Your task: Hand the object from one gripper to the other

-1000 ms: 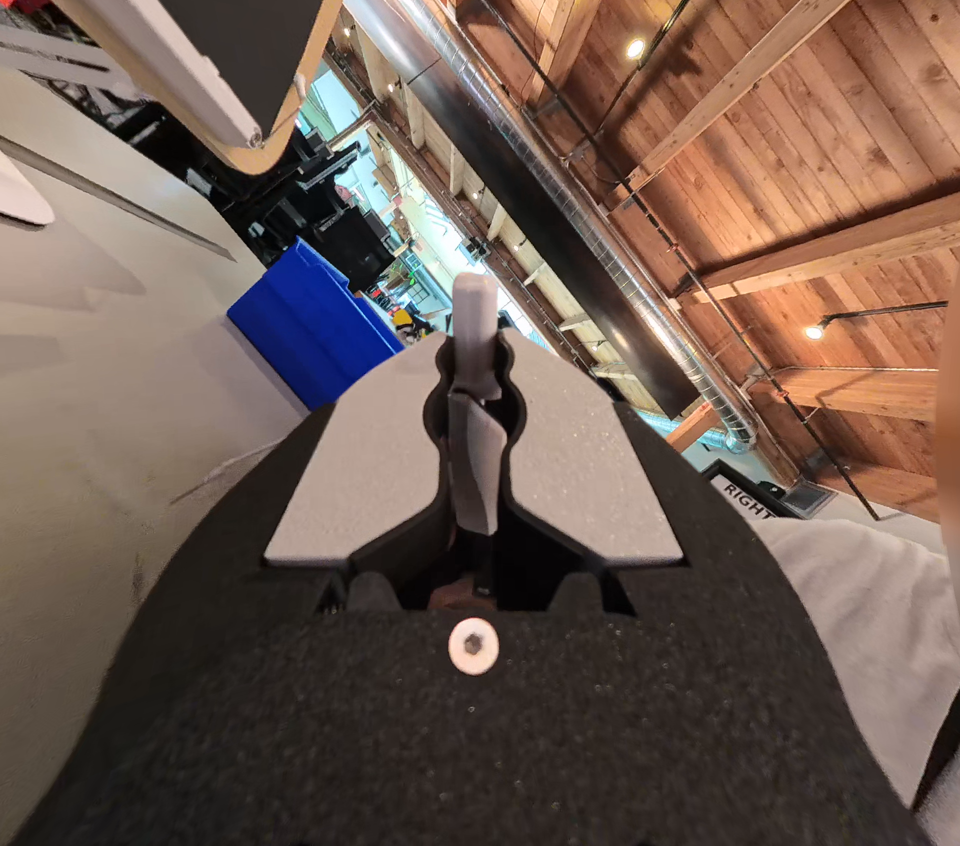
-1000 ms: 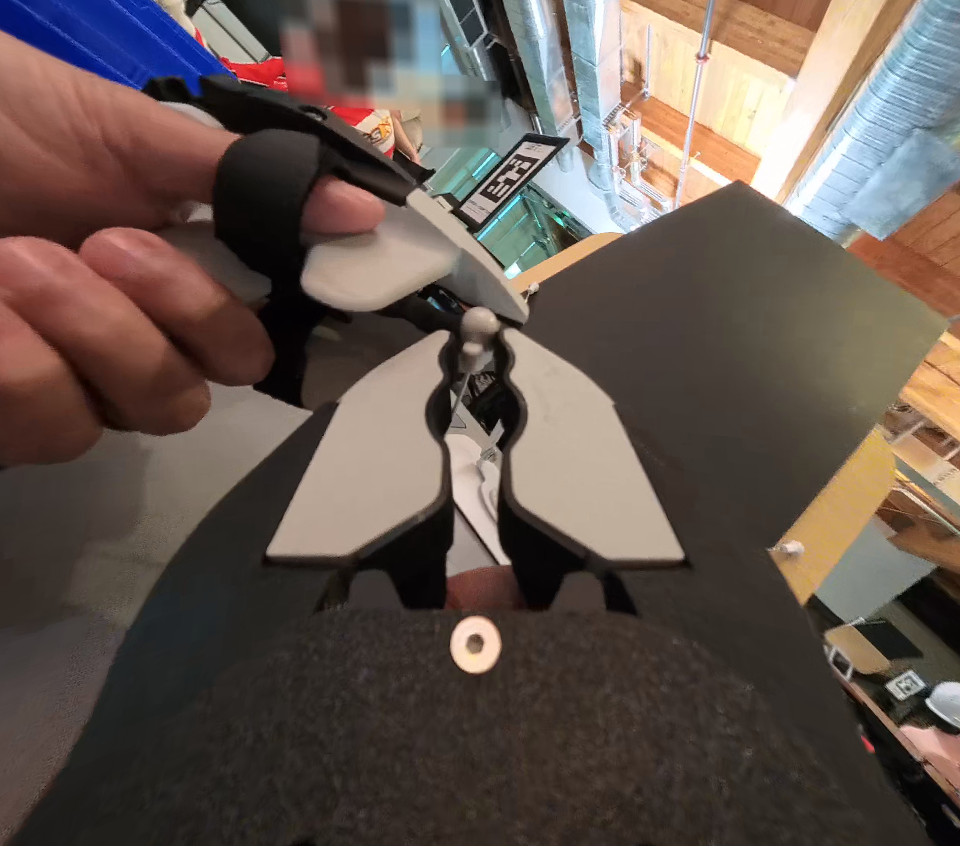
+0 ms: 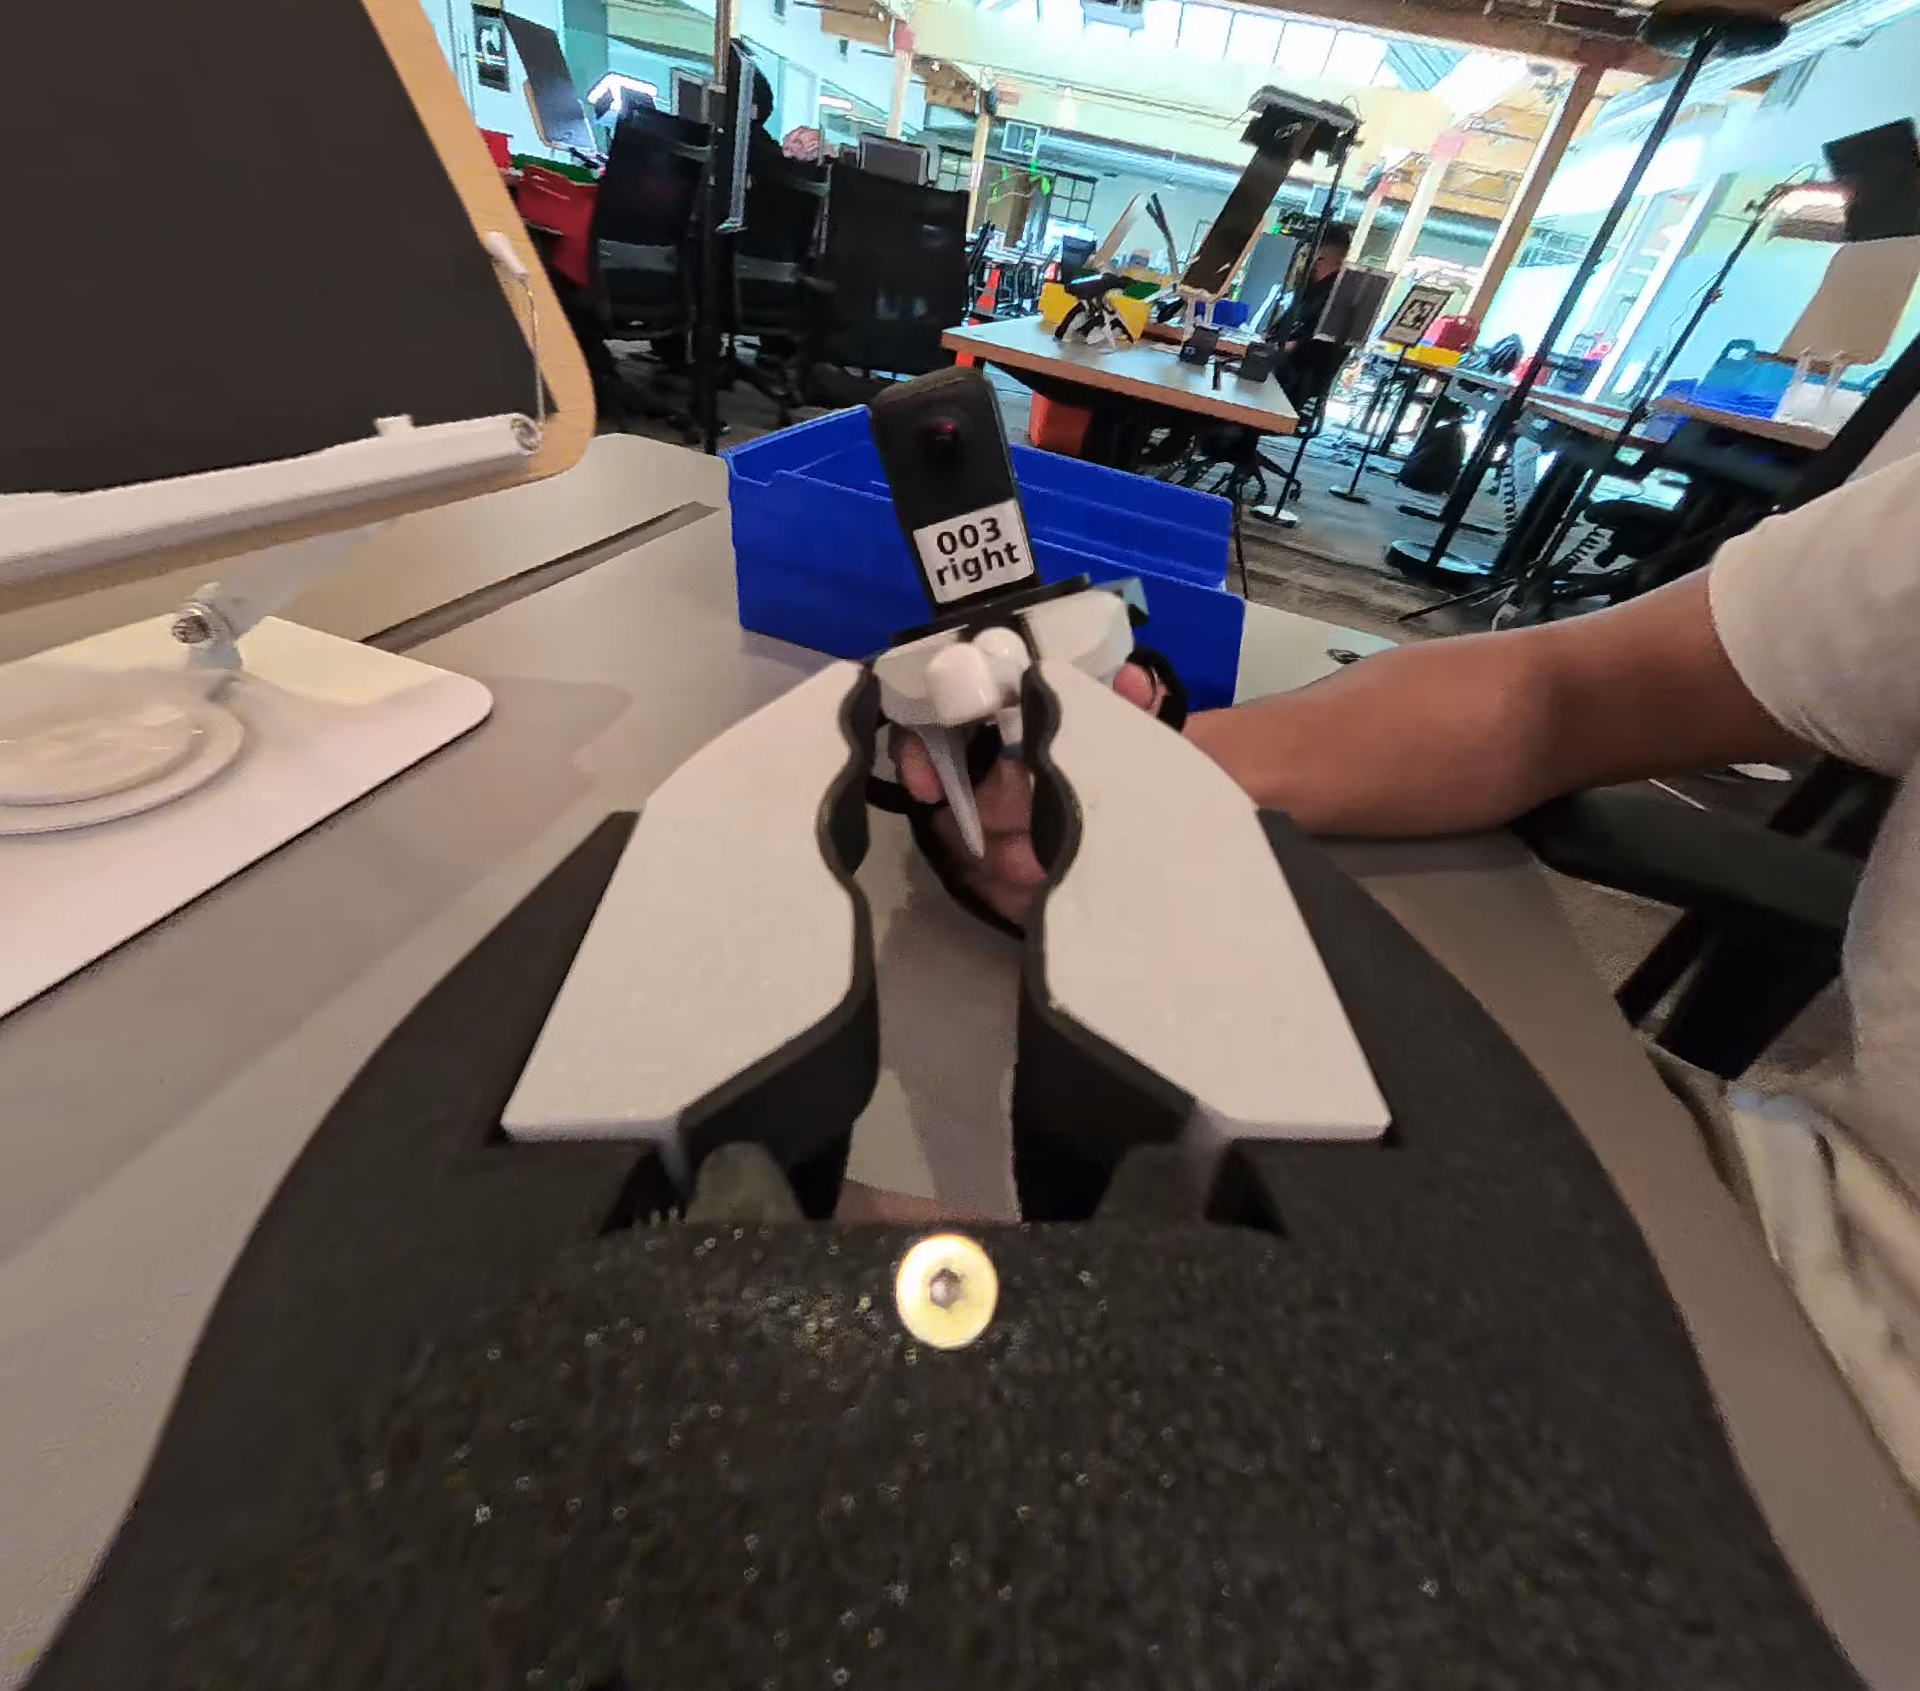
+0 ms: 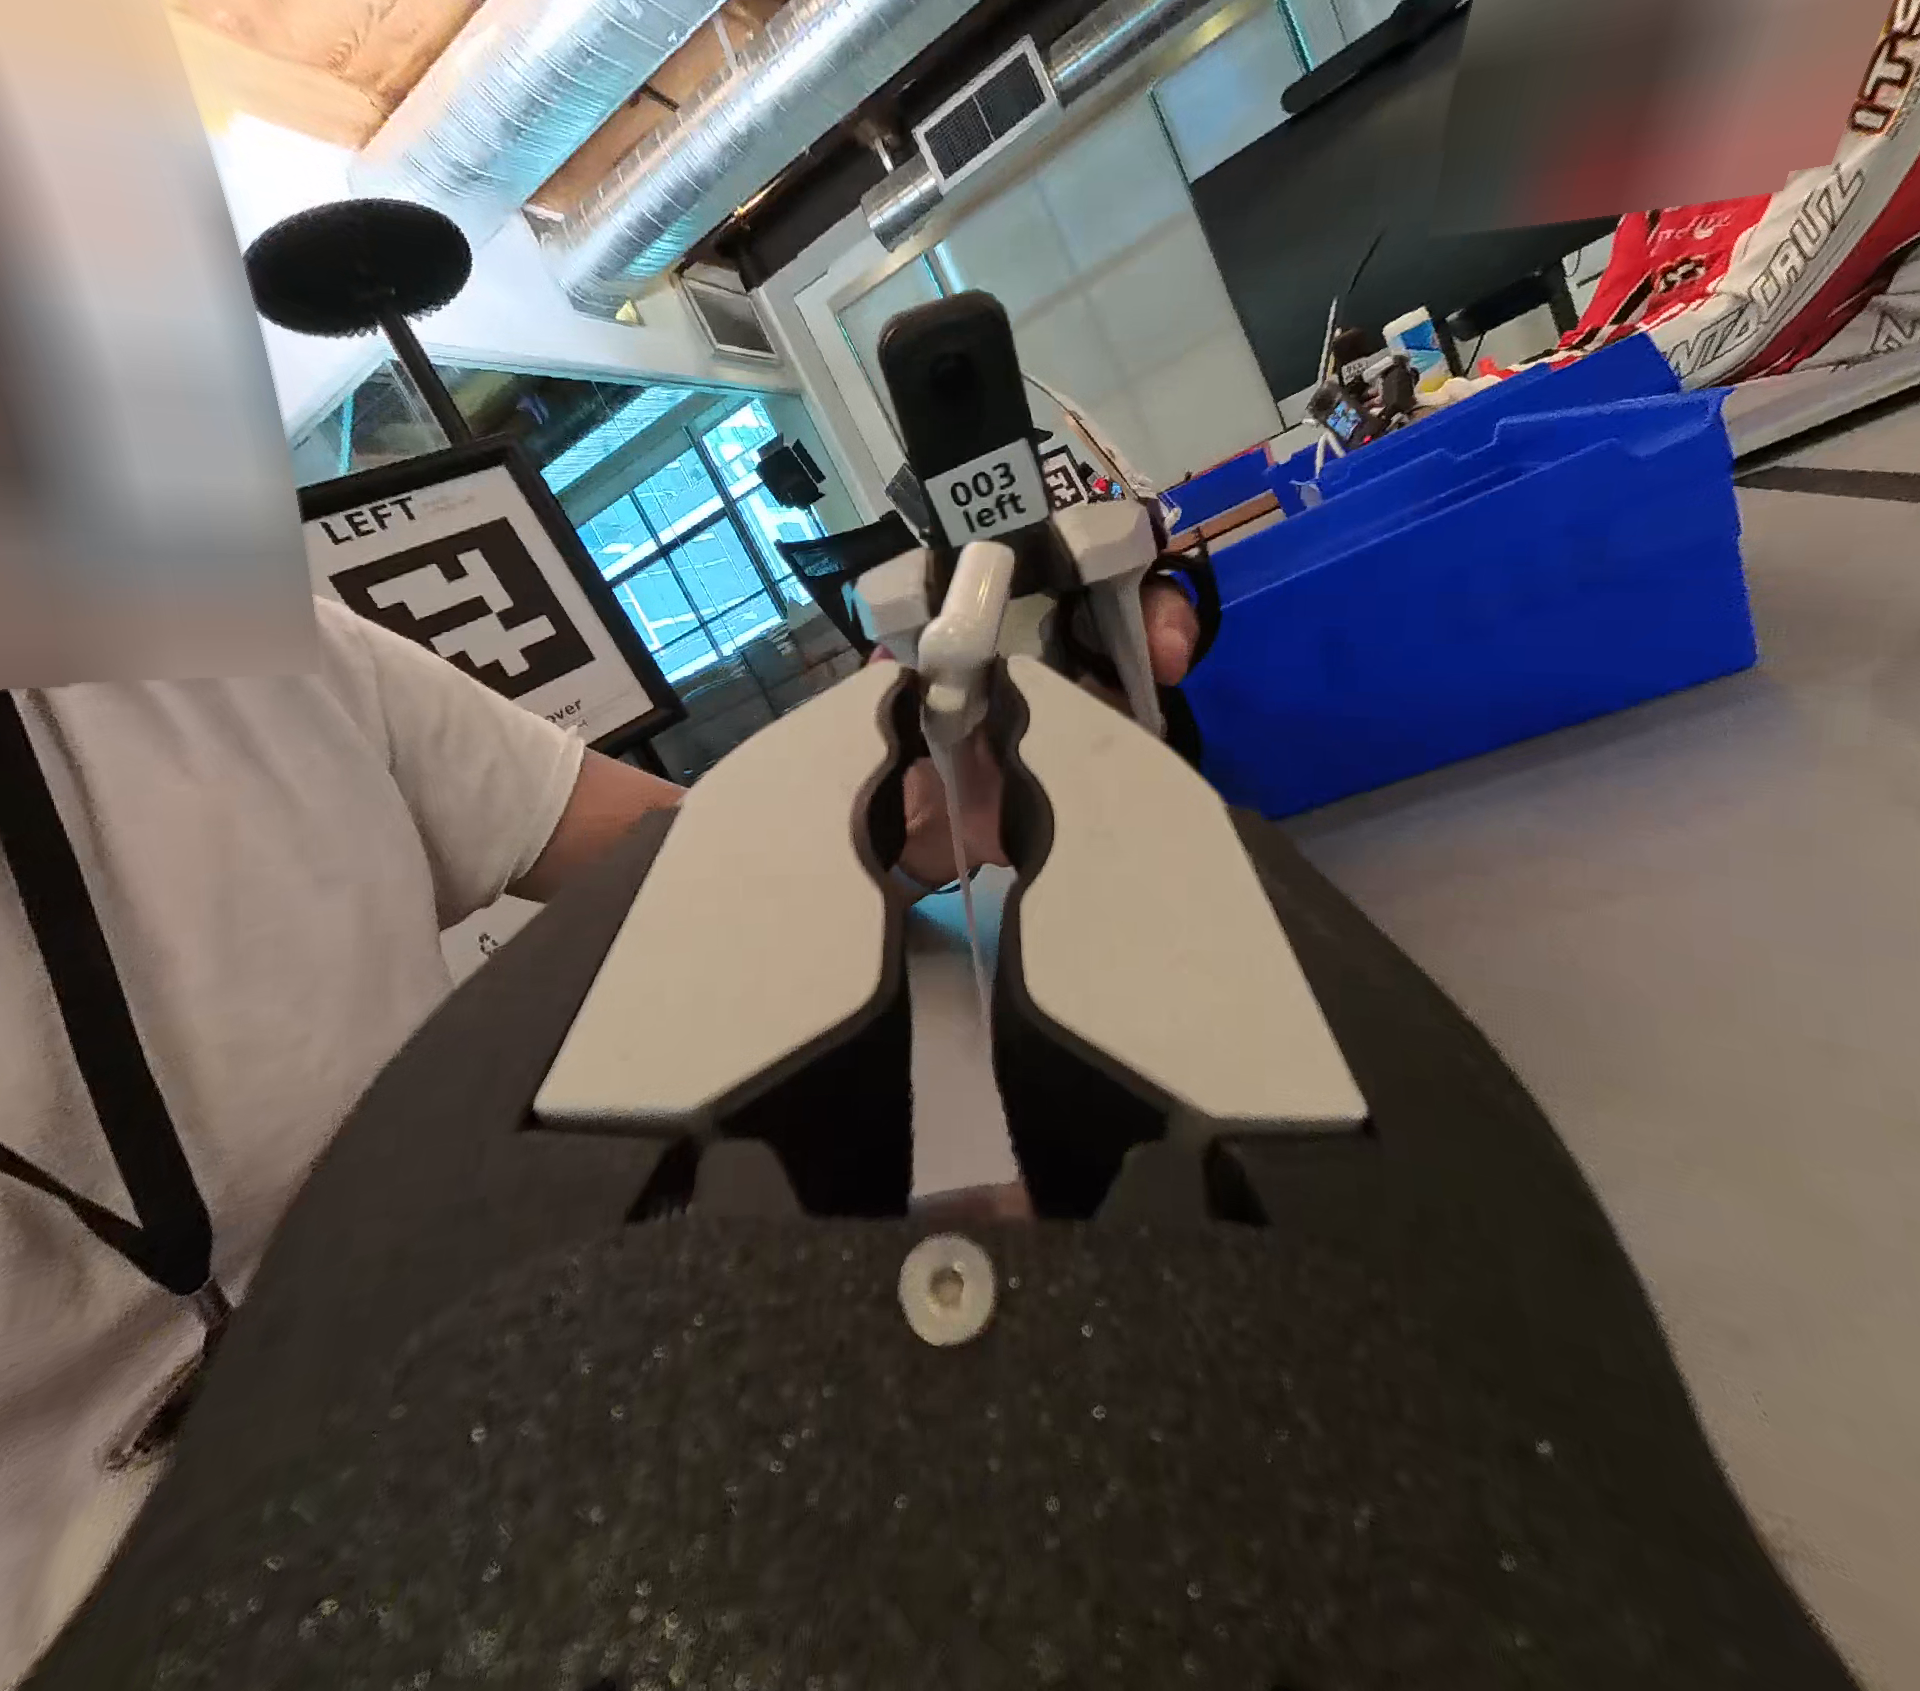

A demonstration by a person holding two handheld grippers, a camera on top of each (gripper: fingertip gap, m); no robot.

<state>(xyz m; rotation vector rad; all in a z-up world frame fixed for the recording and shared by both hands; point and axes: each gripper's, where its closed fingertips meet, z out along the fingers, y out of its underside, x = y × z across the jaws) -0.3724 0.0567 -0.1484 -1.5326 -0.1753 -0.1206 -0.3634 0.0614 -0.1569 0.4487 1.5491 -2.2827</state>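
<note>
Letting go, the left gripper [image 3: 951, 696] stands parted around the object [image 4: 971, 602] (clamped in it a second ago), which the right gripper [image 4: 958, 691] now pinches at its tips, leaving the handover seemingly all but complete.

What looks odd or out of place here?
Nothing is spilled or broken. Only the slim white plastic tool sits crooked, pinched at the tips of the right gripper, while the left gripper faces it, open.

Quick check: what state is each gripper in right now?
Left hand-held gripper: open, holding nothing.
Right hand-held gripper: shut on the slim white plastic utensil.
</note>
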